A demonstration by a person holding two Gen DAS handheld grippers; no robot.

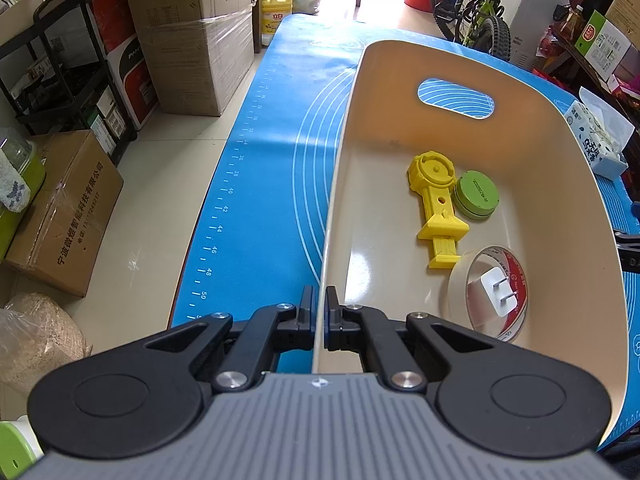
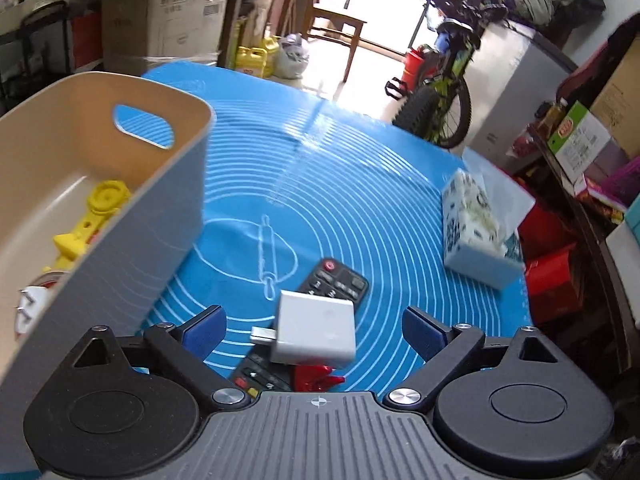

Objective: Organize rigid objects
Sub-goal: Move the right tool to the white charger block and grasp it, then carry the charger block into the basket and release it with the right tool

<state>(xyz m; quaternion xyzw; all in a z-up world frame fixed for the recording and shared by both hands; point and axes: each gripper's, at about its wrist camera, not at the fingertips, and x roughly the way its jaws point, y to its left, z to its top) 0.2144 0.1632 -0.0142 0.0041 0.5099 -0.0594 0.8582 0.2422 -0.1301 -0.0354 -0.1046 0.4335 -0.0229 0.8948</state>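
Observation:
My left gripper (image 1: 319,300) is shut on the near rim of a cream bin (image 1: 348,92). Inside the bin lie a yellow plastic tool (image 1: 436,204), a green round puck (image 1: 477,195) and a tape roll (image 1: 456,292) with a white plug (image 1: 496,292) resting in its hole. My right gripper (image 2: 316,330) stands wide open over the blue mat (image 2: 360,184), right of the bin (image 2: 132,240). Between its fingers, apart from both pads, a white adapter (image 2: 316,332) lies on a black remote (image 2: 336,280). A red object (image 2: 316,376) shows partly beneath it.
A patterned tissue pack (image 2: 476,224) sits on the mat to the right. A bicycle (image 2: 444,92) stands beyond the table's far edge. Cardboard boxes (image 1: 192,36) and a black cart (image 1: 64,64) line the floor to the left; shelves with boxes (image 2: 580,144) are at the right.

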